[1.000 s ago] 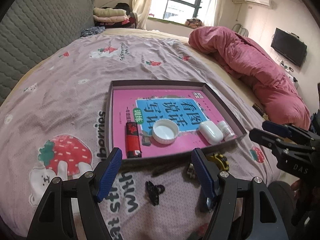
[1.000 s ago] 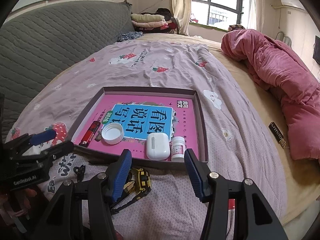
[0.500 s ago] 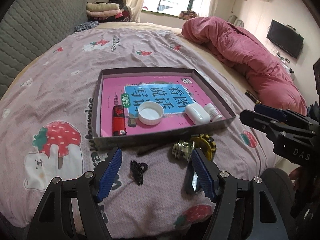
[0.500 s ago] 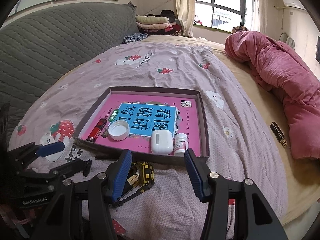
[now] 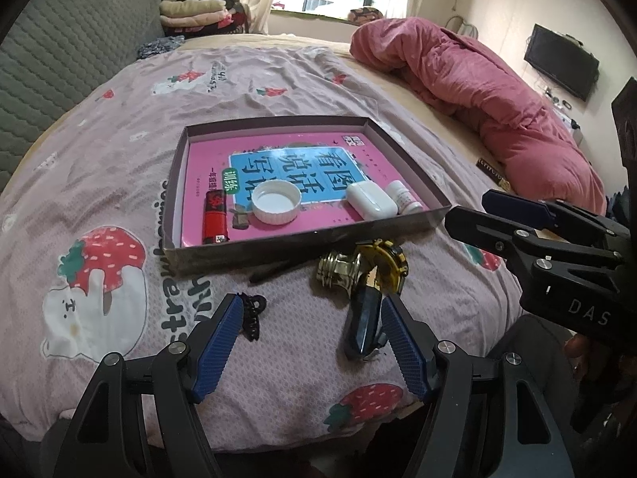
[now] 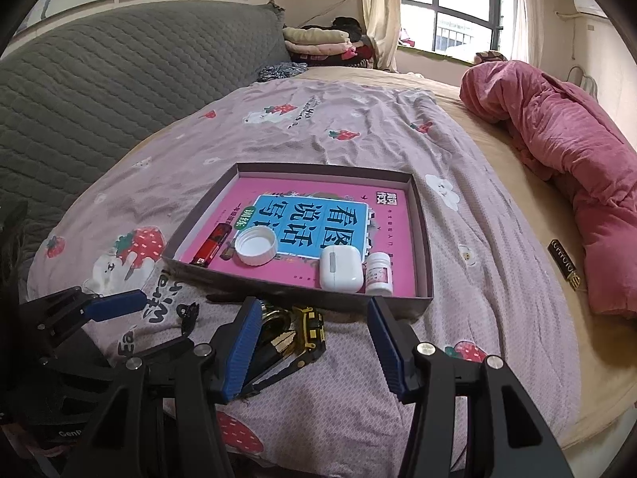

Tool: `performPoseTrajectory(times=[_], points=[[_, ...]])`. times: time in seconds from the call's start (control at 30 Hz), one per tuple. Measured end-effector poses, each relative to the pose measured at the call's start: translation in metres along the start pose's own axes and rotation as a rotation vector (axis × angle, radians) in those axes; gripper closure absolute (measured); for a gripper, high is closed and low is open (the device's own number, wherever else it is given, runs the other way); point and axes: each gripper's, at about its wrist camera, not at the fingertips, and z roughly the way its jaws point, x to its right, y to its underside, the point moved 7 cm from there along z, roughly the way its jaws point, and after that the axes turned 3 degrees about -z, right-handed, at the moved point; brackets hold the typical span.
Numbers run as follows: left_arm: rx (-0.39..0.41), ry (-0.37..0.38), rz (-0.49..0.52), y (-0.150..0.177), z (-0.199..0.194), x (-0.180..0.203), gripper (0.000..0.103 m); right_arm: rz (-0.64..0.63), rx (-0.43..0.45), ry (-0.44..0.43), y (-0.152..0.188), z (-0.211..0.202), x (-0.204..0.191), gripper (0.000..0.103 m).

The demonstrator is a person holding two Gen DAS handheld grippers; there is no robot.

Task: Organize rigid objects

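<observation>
Both views have pulled back from the tray (image 5: pixel 177 183) toward the bed's (image 5: pixel 278 75) near edge. Left hand-held gripper (image 5: pixel 310 342) and right hand-held gripper (image 6: pixel 314 352) gape wide, empty.

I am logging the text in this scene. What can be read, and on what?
"看图说话写话": pink book in the box, upside down to the cameras.
"DAS": right gripper body.
"Gen...", cut off: left gripper body.
Sheet lettering near the box: partly hidden, unreadable.
Red lighter, pill bottle and black tag: too small.
</observation>
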Motion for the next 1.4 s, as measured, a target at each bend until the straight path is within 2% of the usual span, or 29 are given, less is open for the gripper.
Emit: performPoseTrajectory(times=[0.53, 0.77, 1.4], points=[[-0.090, 0.030, 0.045, 0.019, 0.027, 0.009, 0.030, 0.005, -0.073, 0.001, 0.019, 0.020, 0.004, 0.049], [-0.106, 0.031, 0.044, 0.021, 0.032, 0.009, 0.030, -0.024, -0.100, 0.010, 0.025, 0.029, 0.001, 0.049], [-0.118, 0.041, 0.037, 0.017, 0.053, 0.009, 0.030, 0.010, -0.126, -0.002, 0.034, 0.042, 0.009, 0.049]])
